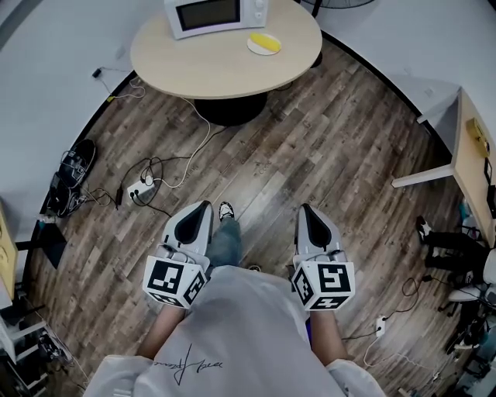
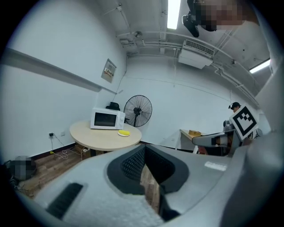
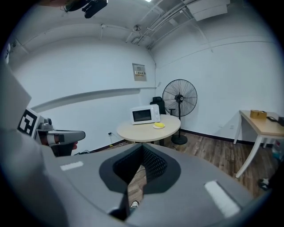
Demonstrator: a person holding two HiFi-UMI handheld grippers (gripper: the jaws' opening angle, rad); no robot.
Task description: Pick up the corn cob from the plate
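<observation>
A yellow corn cob [image 1: 266, 41] lies on a small white plate [image 1: 253, 48] on the round wooden table [image 1: 194, 62], far ahead of me. In the left gripper view the corn cob [image 2: 124, 132] is small and distant, and the right gripper view shows the corn cob [image 3: 159, 125] the same way. My left gripper [image 1: 203, 206] and right gripper [image 1: 306, 209] are held low over the floor, side by side, well short of the table. The left gripper [image 2: 144, 150] has its jaws together at the tips with nothing in them. The right gripper [image 3: 143, 153] is shut and empty too.
A white microwave [image 1: 217, 14] stands on the table beside the plate. Cables and a power strip [image 1: 141, 186] lie on the wood floor at the left, near a dark bag [image 1: 74, 167]. A desk [image 1: 473, 163] stands at the right. A fan [image 2: 137, 111] stands behind the table.
</observation>
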